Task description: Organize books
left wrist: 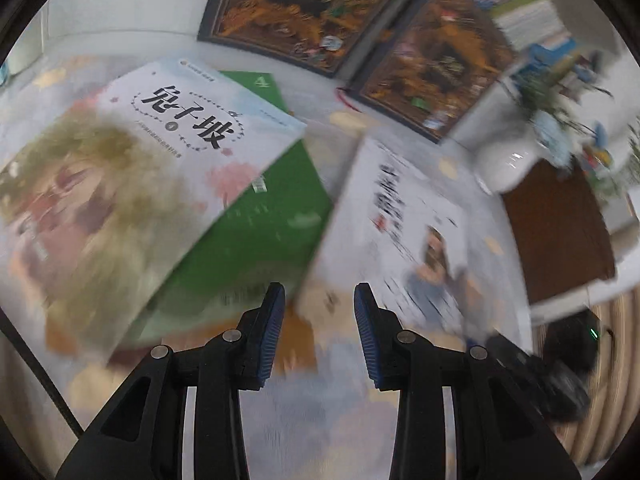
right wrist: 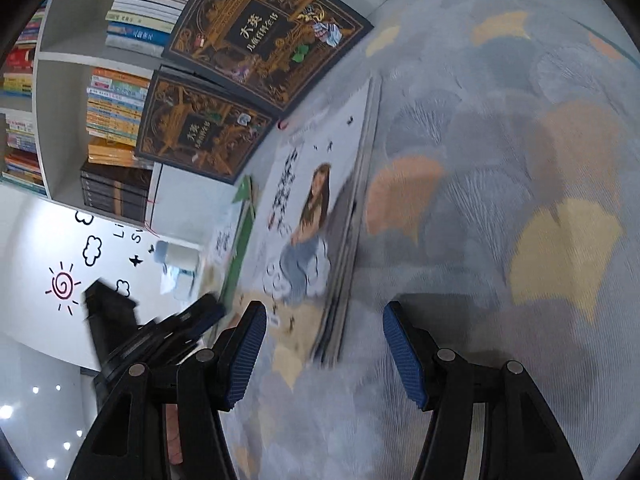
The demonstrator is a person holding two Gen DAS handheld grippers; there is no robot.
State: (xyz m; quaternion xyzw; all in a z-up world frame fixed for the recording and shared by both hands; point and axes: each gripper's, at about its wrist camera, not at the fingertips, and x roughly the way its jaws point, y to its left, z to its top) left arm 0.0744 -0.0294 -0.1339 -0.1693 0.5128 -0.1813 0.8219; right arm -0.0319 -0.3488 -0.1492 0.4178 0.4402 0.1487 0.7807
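Under me a wide carpet (right wrist: 500,160) spreads out, grey-blue with yellow and orange leaf shapes, and the books lie scattered on it. Behind stands a white bookshelf (right wrist: 52,80), its compartments packed with stacked books. Two big dark books with gold ornament (left wrist: 308,8) (left wrist: 432,72) lean upright side by side against the shelf. In front of them lies a pale book with black characters (left wrist: 132,184), resting partly on top of a green book (left wrist: 264,220). Just beside these is a white book with a painted girl on its cover (right wrist: 308,216), flat on the carpet. My left tongs (left wrist: 320,300) hover between green and white book, pads apart, nothing between them. My right tongs (right wrist: 324,320) gape wider over the white book's near corner, gripping nothing.
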